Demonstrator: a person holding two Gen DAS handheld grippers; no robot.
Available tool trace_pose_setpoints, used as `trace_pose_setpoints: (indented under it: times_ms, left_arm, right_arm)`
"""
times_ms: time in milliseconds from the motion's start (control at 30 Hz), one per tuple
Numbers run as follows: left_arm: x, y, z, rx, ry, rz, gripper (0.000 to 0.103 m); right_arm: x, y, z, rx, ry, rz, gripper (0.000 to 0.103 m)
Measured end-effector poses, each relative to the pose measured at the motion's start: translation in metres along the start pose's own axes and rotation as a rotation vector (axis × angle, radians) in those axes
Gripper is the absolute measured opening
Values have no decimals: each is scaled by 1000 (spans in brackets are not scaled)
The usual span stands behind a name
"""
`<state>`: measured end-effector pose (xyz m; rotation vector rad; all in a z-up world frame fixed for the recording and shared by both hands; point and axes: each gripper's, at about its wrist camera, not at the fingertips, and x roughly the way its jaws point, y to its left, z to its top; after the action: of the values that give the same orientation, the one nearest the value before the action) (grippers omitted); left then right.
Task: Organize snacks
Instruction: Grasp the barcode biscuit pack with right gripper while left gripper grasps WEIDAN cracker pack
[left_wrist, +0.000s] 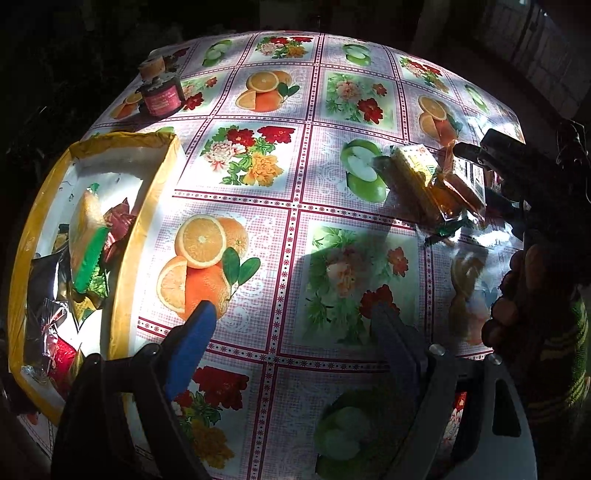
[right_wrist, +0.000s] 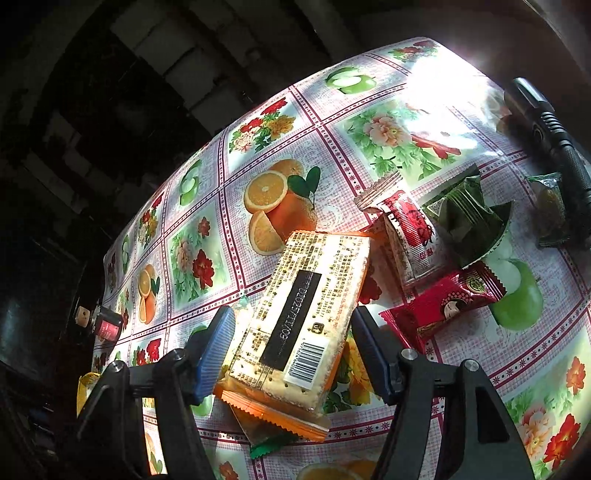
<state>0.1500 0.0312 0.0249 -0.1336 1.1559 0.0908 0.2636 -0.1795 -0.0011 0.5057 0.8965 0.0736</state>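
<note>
The right gripper straddles a cracker packet, jaws wide and not yet pinching it, near the tabletop's right edge. The left gripper hovers wide and empty. Next, probably: close, then carry to the yellow-rimmed box at the left edge.

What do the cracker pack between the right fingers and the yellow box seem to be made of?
Cracker pack: clear glossy plastic film with orange crimped ends; the crackers show through and it glints. Yellow box: probably card or thin board, with flat straight walls, a satiny yellow outside and plain white inside.
</note>
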Motion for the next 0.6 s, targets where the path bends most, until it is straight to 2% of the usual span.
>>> trace_pose_setpoints:
  times_ms: [100,200,233,333,467,600]
  left_arm:
    - [6,-5,14,-17,11,-9,86]
    - [10,-16,30,-23,16,-27,86]
    - [12,-22,36,-27,19,-32,86]
    - [21,-40,52,-39,34,-67,86]
    - [39,-71,74,-54,51,-76,86]
    - [63,-101,92,-76,71,-49,86]
  right_arm:
    - [11,6,1,-115,-4,-85,66]
    - [4,2,-3,-198,-7,-114,56]
    - [-3,-2,-5,-208,-4,-108,53]
    - [-33,-17,-20,-231,-23,-83,52]
    - [-79,-44,-41,-217,-45,-42,52]
    - [-114,-69,-56,-167,-82,-7,53]
